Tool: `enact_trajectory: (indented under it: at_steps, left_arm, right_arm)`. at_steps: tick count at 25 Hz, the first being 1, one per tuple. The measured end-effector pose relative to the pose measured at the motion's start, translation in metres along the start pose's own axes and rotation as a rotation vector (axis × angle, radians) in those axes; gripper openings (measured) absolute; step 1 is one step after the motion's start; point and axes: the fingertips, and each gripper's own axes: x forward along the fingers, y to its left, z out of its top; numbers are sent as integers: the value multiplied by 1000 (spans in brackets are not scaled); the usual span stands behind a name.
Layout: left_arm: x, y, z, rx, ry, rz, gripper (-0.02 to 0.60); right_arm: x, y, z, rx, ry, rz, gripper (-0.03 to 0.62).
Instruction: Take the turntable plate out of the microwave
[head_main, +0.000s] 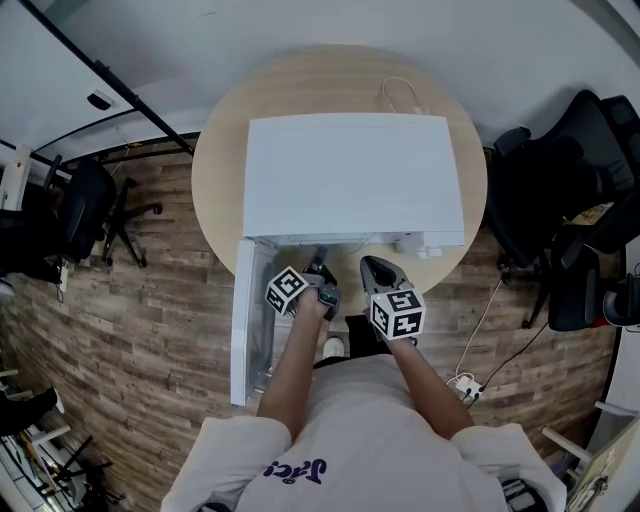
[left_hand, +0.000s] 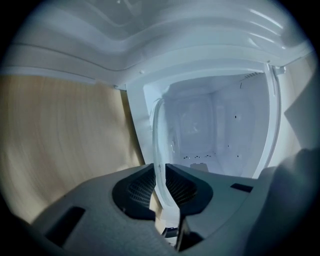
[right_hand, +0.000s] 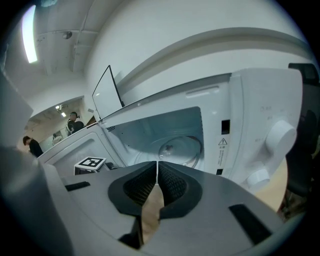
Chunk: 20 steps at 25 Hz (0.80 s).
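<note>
A white microwave (head_main: 350, 180) stands on a round wooden table (head_main: 220, 170) with its door (head_main: 243, 330) swung open to the left. The clear glass turntable plate (right_hand: 181, 146) lies inside the cavity. My left gripper (head_main: 319, 264) reaches into the opening. In the left gripper view the plate's rim (left_hand: 156, 130) runs edge-on between the jaws of the left gripper (left_hand: 159, 167), and the pads (left_hand: 142, 187) press on it. My right gripper (head_main: 370, 264) hovers just in front of the opening. Its jaws are shut with nothing between them, as the right gripper view shows (right_hand: 157, 165).
The control panel with two knobs (right_hand: 280, 135) is at the right of the cavity. A white cable (head_main: 400, 95) lies on the table behind the microwave. Black office chairs (head_main: 560, 200) (head_main: 85, 210) stand at both sides. A power strip (head_main: 466, 386) lies on the wood floor.
</note>
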Motion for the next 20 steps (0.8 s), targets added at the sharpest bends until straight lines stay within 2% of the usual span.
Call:
enact_trajectory:
  at_steps: [2,5,7,12,16,18,20]
  left_arm:
    - [-3,0,-2,-21,-3,-9,66]
    - [-8,0,-5,-52,-2,-31,58]
    - [-10,-3,-7,-59,3,-48,52]
    - [-15,-11,-7,-60,13,-74,43]
    - [-20,-16,-11,-92,12,-95,40]
    - [-23,-19,-13,-96,9,-111,40]
    - [-24,-23,-13,-96,6,-127,41]
  right_arm:
    - [2,-5,-8,124,-11,22,20]
    - [7,-20,-32,404,-39,58,20]
    - [10,-29,-48,519,-42,61,21]
    - [13,-42,-67,619,-67,65,21]
    - [16,-34,-62,691,-113,133,25]
    - [18,-28,-61,739,-121,191,88]
    - [21,-23,-62,784,-128,234,112]
